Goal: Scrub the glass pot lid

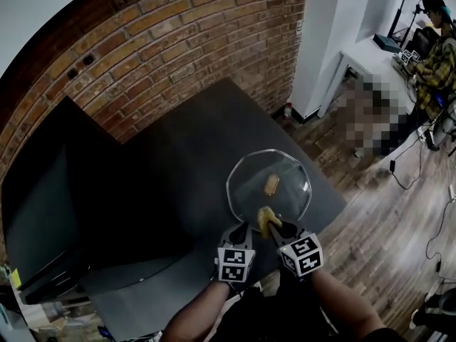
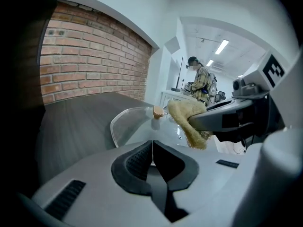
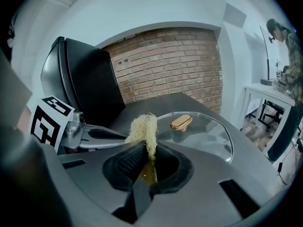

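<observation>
The glass pot lid [image 1: 285, 169] lay flat on the dark bench [image 1: 178, 162], near its 5 o'clock corner, with the gold oblong knob [image 1: 271, 184] at its centre. The knob's long axis ran roughly from 12 to 6 o'clock in the head view.

At the lid's 6 o'clock rim, the right claw [image 1: 274, 226] was clenched on a yellow fibrous scrubber [image 1: 265, 219]. The tuft stuck out past the claw's tips and hung over the near edge of the glass. Whether it was touching the glass could not be told.

The left claw [image 1: 242, 228] sat just beside it at about 7 o'clock on the rim. Its jaws were pressed together, and the left gripper view suggested they were pinching the lid's near edge to steady it.

The relation that mattered for the scrubbing was this: from the scrubber, the whole lid stretched away toward 12 o'clock, with the knob directly in that line. A stroke would probably have to run forward and then curve around the knob. The right hand, which carried the scrubber, was the nearer of the 2 to the open glass.

Both forearms came in from 6 o'clock and converged, with the 2 marker cubes side by side, angled down at the lid.

A brick wall rose behind the bench at 11 o'clock. A person stood well apart at 2 o'clock beside a white table.
</observation>
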The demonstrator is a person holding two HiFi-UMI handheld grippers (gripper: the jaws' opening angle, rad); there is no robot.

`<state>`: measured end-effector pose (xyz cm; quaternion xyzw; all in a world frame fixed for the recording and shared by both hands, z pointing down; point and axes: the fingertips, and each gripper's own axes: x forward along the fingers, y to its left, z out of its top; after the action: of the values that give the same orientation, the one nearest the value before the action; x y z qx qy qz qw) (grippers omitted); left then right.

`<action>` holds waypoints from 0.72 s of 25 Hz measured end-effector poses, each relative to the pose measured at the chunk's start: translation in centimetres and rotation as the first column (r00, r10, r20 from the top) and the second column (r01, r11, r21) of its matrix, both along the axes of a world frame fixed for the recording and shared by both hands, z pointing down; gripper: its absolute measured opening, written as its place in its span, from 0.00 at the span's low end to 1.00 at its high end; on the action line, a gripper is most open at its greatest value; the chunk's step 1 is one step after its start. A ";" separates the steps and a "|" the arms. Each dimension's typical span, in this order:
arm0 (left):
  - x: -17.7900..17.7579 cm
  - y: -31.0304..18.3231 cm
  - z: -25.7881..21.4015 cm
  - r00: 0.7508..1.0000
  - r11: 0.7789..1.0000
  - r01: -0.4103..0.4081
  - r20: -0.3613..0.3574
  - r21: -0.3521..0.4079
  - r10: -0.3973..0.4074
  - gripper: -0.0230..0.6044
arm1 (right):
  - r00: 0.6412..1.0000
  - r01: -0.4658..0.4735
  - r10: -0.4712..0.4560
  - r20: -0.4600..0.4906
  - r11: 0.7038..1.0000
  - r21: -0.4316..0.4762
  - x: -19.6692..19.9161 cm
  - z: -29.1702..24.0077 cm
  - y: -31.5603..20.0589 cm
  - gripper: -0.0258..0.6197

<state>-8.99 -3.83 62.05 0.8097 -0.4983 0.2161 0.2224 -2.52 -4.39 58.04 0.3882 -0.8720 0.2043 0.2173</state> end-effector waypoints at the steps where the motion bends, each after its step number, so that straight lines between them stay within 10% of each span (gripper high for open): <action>1: 0.0 -0.1 0.4 1.000 1.000 0.004 0.004 -0.010 -0.004 0.09 | 1.000 0.009 -0.009 -0.006 1.000 -0.009 -0.2 0.5 -0.3 0.11; 18: 0.1 -1.7 5.0 0.998 0.992 0.058 0.040 -0.112 -0.054 0.09 | 0.972 0.157 -0.172 -0.158 0.982 -0.101 -2.3 6.0 -1.7 0.11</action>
<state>-8.90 -5.55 67.01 0.7773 -0.5118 0.2525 0.2648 -4.82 -6.07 64.06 0.3205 -0.8702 0.1906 0.3222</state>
